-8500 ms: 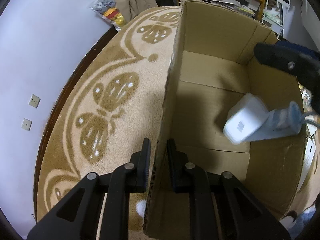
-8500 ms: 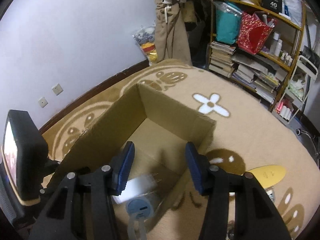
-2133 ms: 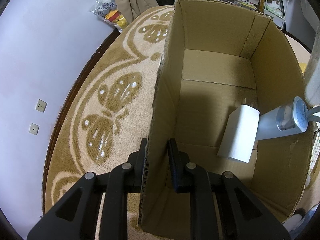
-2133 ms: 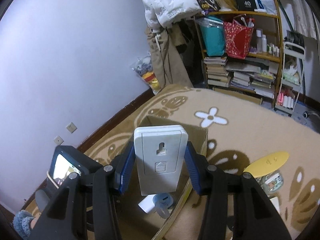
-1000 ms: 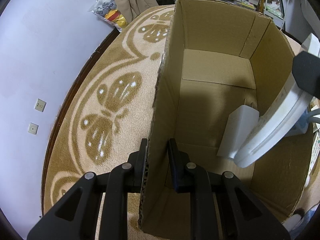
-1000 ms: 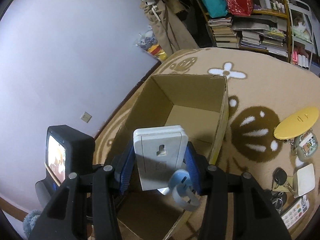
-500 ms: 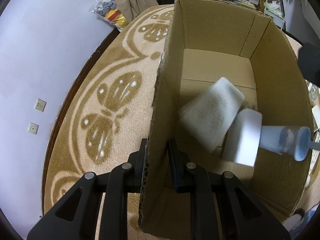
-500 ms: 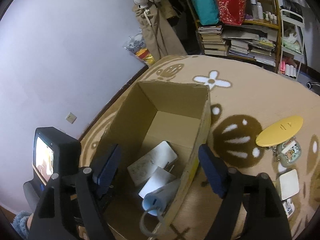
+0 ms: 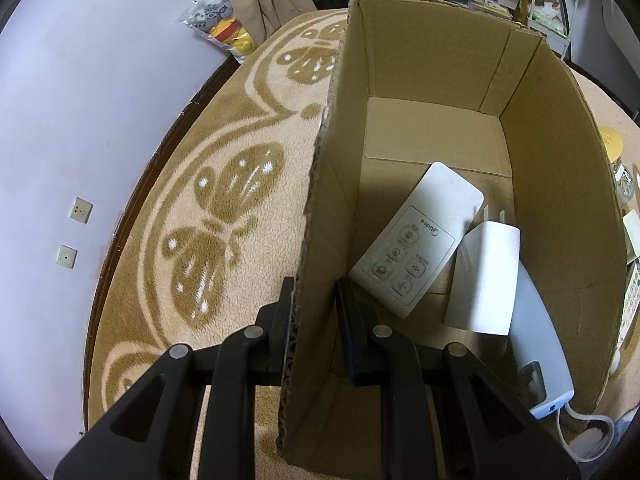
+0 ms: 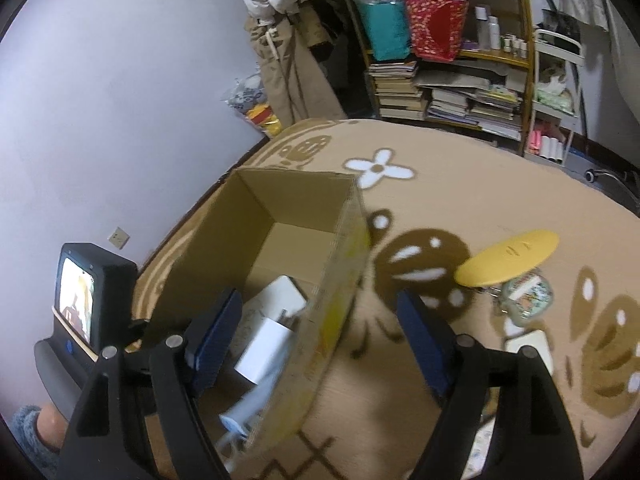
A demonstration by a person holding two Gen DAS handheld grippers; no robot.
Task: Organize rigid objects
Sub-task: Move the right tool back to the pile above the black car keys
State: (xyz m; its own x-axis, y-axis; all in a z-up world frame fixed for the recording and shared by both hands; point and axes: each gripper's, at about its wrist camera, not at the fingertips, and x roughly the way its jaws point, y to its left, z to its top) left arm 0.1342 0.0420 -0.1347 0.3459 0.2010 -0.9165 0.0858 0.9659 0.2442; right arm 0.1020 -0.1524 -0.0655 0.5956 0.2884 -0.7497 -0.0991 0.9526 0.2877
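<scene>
On the patterned carpet (image 9: 224, 152) the left tongs (image 9: 314, 308) are clamped on the left wall of the open cardboard box (image 9: 560, 184), one finger outside and one inside. Inside the box, on its floor, a white remote control (image 9: 416, 240) lies face up and slanted, its near right part beside a white charger block (image 9: 486, 280) whose far end rests against it, and a pale blue handled device (image 9: 538, 344) lies along the right wall. The right tongs (image 10: 320, 340) have just been opening and stand wide with nothing between the pads, above the box's right wall. Right of the box, on the carpet, lie a yellow disc (image 10: 508, 258) and a small round trinket (image 10: 528, 298).
</scene>
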